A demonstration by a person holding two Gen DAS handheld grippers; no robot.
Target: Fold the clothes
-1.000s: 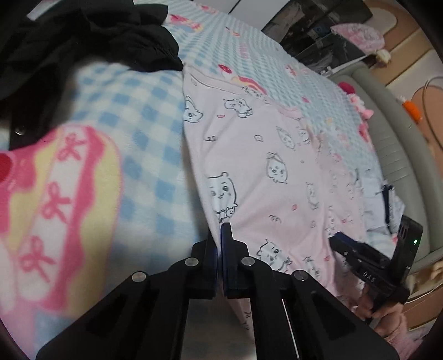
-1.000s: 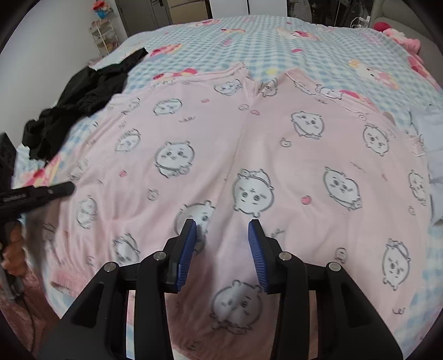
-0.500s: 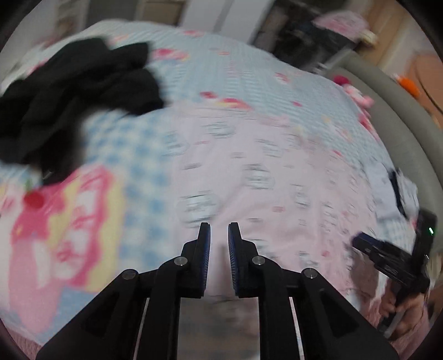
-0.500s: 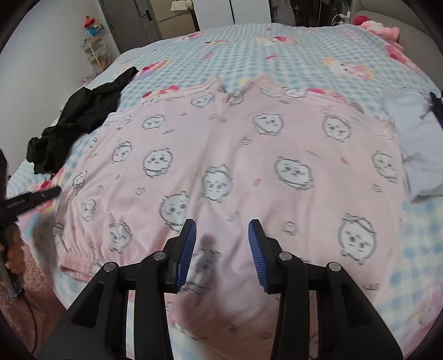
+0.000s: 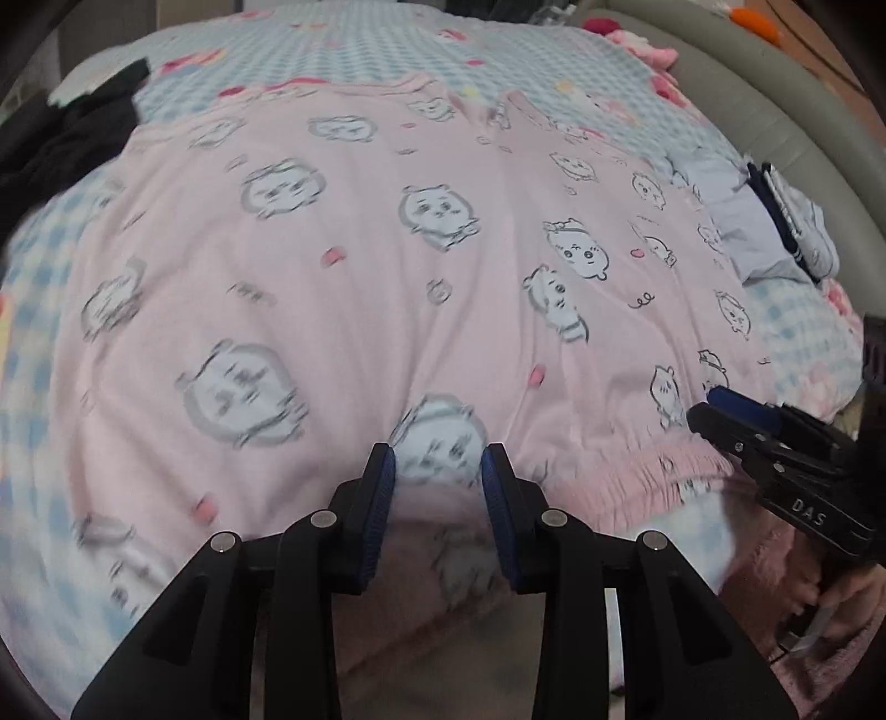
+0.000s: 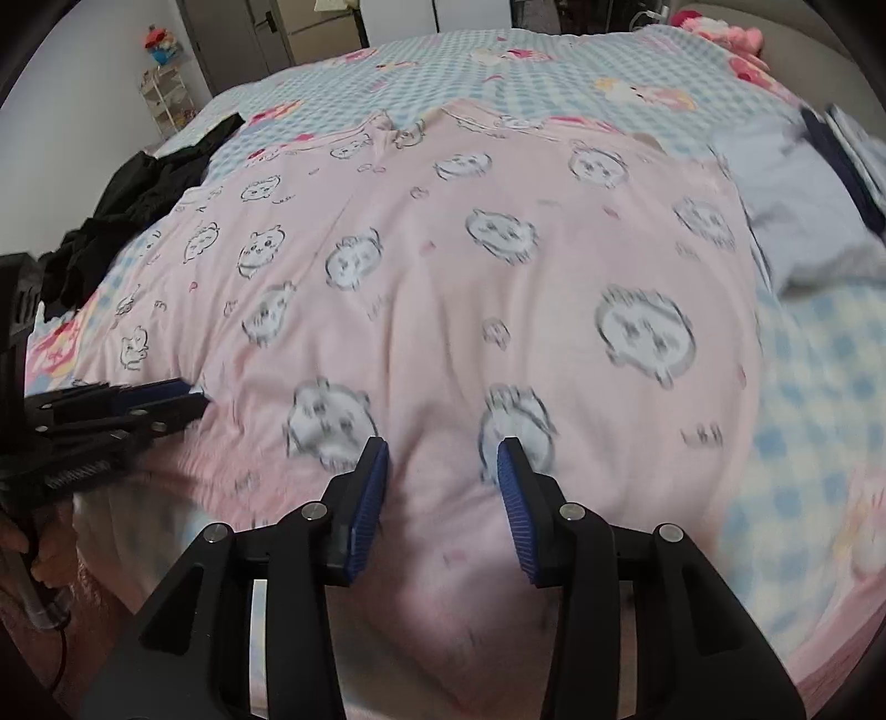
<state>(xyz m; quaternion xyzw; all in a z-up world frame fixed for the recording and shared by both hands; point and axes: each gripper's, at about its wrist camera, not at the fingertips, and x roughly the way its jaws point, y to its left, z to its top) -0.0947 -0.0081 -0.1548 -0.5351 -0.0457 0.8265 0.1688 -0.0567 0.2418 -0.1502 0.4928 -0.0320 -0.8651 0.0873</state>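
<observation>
Jaws apart, both grippers over pink garment (image 5: pixel 387 266)

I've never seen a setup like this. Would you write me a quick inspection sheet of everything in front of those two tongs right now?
Surface: bed with a blue checked cartoon sheet.
Job's things: pink pyjama garment with cartoon faces, spread flat, waistband at the near edge.
Clutter: black clothes heaped at the far left; folded pale blue clothes at the right, dark-trimmed item beside them.
Grippers: left tongs open, at the near hem; right tongs open, at the near hem. Neither holds cloth.
Cables: a thin cord by the hand, partly seen.
Surroundings: white shelf rack, grey padded bed frame, pink plush toys.
</observation>
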